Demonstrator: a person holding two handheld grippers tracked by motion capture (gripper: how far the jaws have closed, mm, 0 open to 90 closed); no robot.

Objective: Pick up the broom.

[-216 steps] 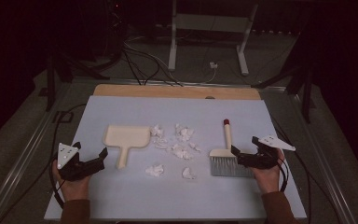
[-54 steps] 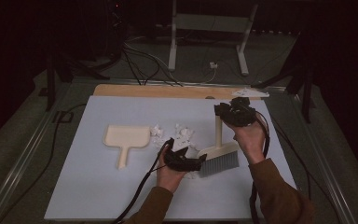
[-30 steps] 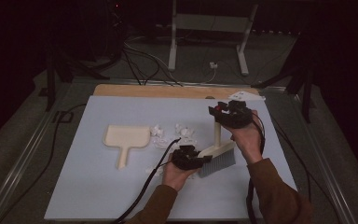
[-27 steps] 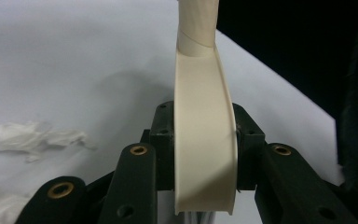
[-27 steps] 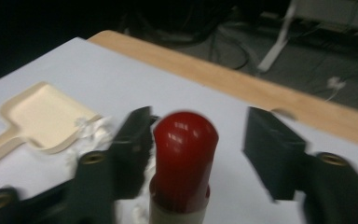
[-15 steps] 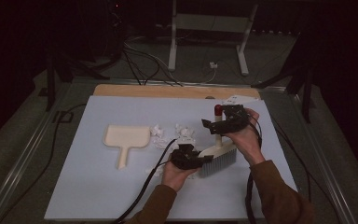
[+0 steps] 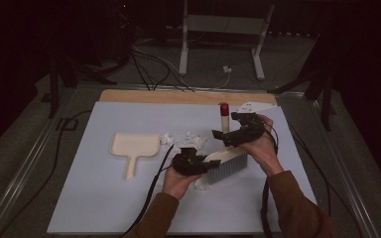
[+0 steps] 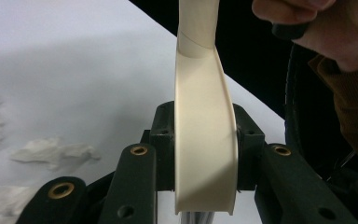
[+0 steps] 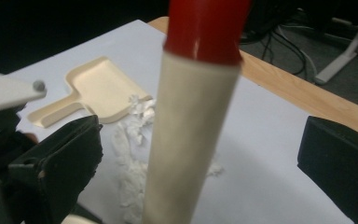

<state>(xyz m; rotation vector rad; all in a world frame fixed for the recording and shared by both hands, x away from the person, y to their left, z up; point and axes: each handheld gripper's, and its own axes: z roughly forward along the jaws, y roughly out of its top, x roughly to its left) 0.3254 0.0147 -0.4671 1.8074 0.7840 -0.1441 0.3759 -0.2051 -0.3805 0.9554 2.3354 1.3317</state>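
Observation:
A brush with a cream handle [image 7: 222,124], a red tip [image 7: 223,107] and grey bristles [image 7: 229,166] stands tilted above the mat, handle up. My left gripper [image 7: 199,164] is shut on the brush's cream back [image 8: 200,70], jaws pressed on both sides [image 8: 204,144]. My right gripper [image 7: 226,135] is open. Its jaws have just been opening and stand wide on either side of the handle [image 9: 191,140], clear of it [image 9: 200,161]. A cream dustpan [image 7: 135,146] lies flat to the left, with white paper scraps [image 7: 183,141] between it and the brush.
A pale blue mat [image 7: 94,198] covers the table, with a wooden strip [image 7: 168,96] along its far edge. Cables trail from both grippers across the mat and floor. A metal stand [image 7: 218,44] is on the floor beyond. Scraps [image 9: 133,140] lie close below the handle.
My right gripper has let go of the handle, and the red tip now shows above its jaws. The left hand has lifted the brush head slightly off the mat.

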